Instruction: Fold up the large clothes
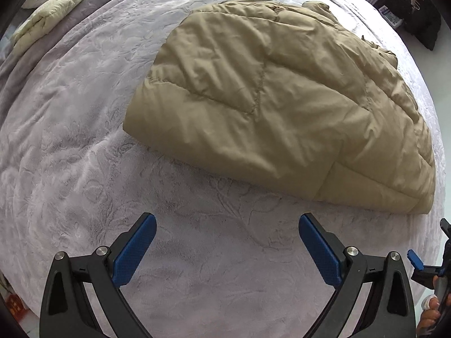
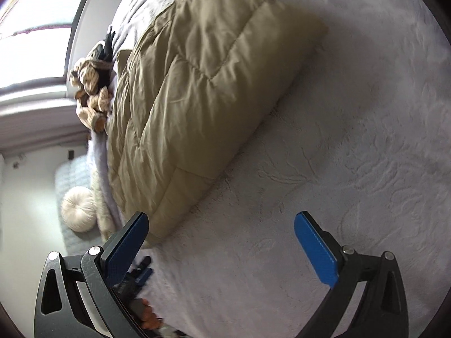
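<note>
A tan quilted coat [image 1: 276,95] lies folded into a broad rectangle on a pale lilac bedspread [image 1: 84,146]. My left gripper [image 1: 227,219] is open and empty, hovering over the bedspread a little short of the coat's near edge. My right gripper [image 2: 221,218] is open and empty too; in its view the coat [image 2: 194,84] lies ahead and to the left, its near corner close to the left fingertip [image 2: 139,219]. Part of the right gripper [image 1: 414,259] shows at the right edge of the left wrist view.
A cream quilt [image 1: 53,2] lies bunched at the bed's far left. A pile of brown clothes [image 2: 90,90] sits at the bed's edge beyond the coat. A round white cushion [image 2: 79,208] rests beside the bed, under a bright window [image 2: 36,33].
</note>
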The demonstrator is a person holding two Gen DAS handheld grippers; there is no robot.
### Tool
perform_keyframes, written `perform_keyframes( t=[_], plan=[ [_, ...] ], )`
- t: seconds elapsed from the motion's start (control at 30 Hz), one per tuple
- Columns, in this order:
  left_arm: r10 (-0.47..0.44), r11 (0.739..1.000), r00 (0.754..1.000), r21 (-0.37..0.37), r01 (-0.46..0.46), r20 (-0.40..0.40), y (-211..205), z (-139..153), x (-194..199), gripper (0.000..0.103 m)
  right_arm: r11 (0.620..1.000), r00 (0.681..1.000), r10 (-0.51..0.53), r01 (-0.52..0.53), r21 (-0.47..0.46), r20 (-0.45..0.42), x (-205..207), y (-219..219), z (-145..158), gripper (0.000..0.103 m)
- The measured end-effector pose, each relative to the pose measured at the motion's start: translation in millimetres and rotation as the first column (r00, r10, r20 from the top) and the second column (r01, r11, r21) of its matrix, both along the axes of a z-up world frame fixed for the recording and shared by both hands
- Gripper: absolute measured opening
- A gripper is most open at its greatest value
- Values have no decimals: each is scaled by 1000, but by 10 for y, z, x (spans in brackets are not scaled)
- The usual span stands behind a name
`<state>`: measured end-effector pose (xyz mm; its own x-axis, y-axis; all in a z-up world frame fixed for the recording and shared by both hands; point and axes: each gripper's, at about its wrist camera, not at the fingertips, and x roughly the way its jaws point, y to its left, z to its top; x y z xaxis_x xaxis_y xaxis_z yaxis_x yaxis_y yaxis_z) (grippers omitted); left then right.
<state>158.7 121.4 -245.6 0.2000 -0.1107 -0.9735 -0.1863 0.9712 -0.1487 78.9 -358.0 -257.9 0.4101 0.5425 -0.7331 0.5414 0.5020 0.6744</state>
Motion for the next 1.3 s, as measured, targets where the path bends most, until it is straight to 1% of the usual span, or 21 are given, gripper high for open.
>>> perform_keyframes(
  t=[0.1,0.33,0.4,0.5,0.53,0.6,0.7,0.87,0.93,1.0,1.1,1.13,1.3],
  plan=[
    [6,1000,1000,-4,-6,-3,-6,-29,34,101,1000,1000,-4,3,16,11,27,0,-41,103],
    [11,999,1000,-36,-11,6,14,-92,157,101,998,1000,-8,8,55,8,126,24,-133,103],
    [17,997,1000,-73,-16,14,33,-111,200,101,997,1000,-12,11,70,14,151,19,-159,103],
    [45,986,999,-159,-40,30,95,-149,260,101,996,1000,-17,15,84,21,180,-2,-192,103],
    [54,978,998,-202,-45,40,133,-169,280,101,996,1000,-21,19,89,23,189,-11,-203,103],
    [67,964,997,-260,-54,44,192,-216,309,101,995,999,-26,23,99,29,206,-41,-220,103],
    [90,940,995,-334,-69,46,293,-273,365,101,993,998,-38,32,117,43,222,-82,-243,103],
    [136,909,988,-406,-98,67,401,-322,382,101,985,995,-75,63,160,68,238,-154,-280,103],
    [143,890,987,-446,-94,77,439,-384,430,101,983,994,-80,65,170,79,262,-182,-298,103],
    [155,876,985,-471,-102,75,433,-479,469,101,982,992,-84,67,179,93,323,-187,-321,103],
    [163,849,984,-518,-104,68,418,-623,535,101,974,988,-104,78,211,114,429,-183,-386,103],
    [167,844,983,-526,-105,71,408,-644,545,101,970,986,-112,82,228,121,485,-172,-417,103],
    [235,793,969,-592,-143,80,374,-737,708,101,964,984,-107,67,258,145,714,-85,-539,103]
  ],
)
